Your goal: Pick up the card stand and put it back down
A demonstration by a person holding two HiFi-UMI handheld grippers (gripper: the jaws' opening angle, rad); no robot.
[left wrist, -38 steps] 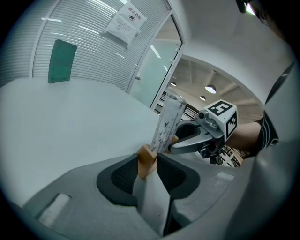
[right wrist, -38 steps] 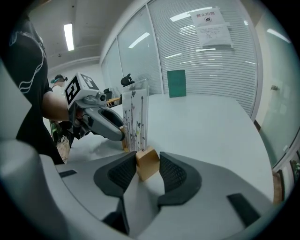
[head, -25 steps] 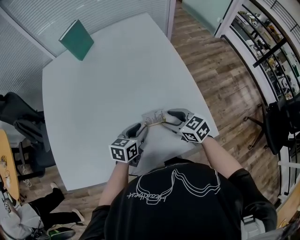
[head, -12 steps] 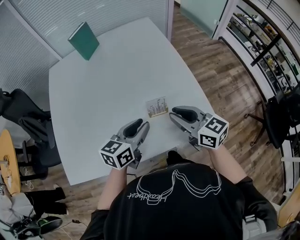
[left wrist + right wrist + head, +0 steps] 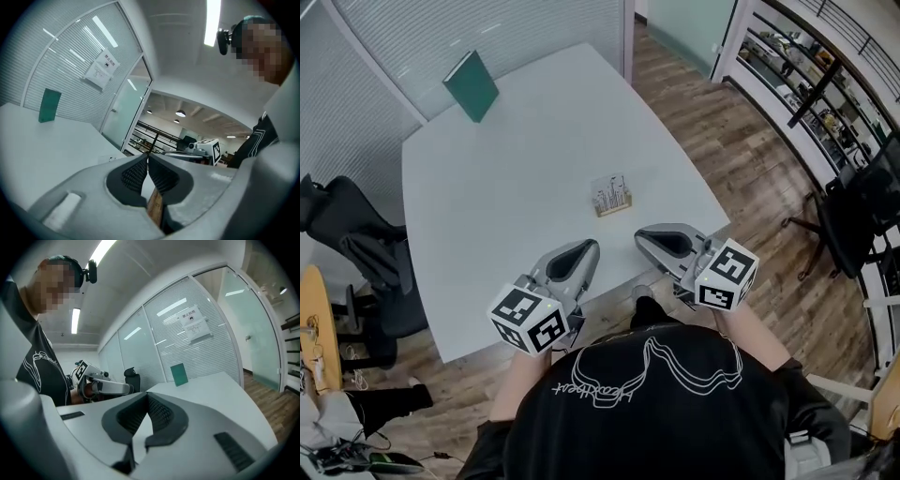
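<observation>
Card stand (image 5: 610, 195) sits upright on the white bench (image 5: 506, 169), in the right half, a bit in from the right edge and nearer the near edge than the far one. Wood base w/ pale cards standing in it.

Left gripper (image 5: 584, 247) hangs over the near edge of the bench. Its fingers (image 5: 136, 174) have just been closing; the tips now meet, nothing btwn them. Right gripper (image 5: 643, 235) is level w/ it, by the near-right corner. Its fingers (image 5: 161, 413) have just been closing too, now pressed together and empty.

Stand vs fingers: it lies beyond both sets of tips, toward the far edge, roughly on the line btwn the two grippers. Clear bench surface separates it from each, so no contact on either side. Both grippers point across the bench, about level.

Also on the bench: green book (image 5: 472, 84), upright at the far-left corner, well apart from the stand.
</observation>
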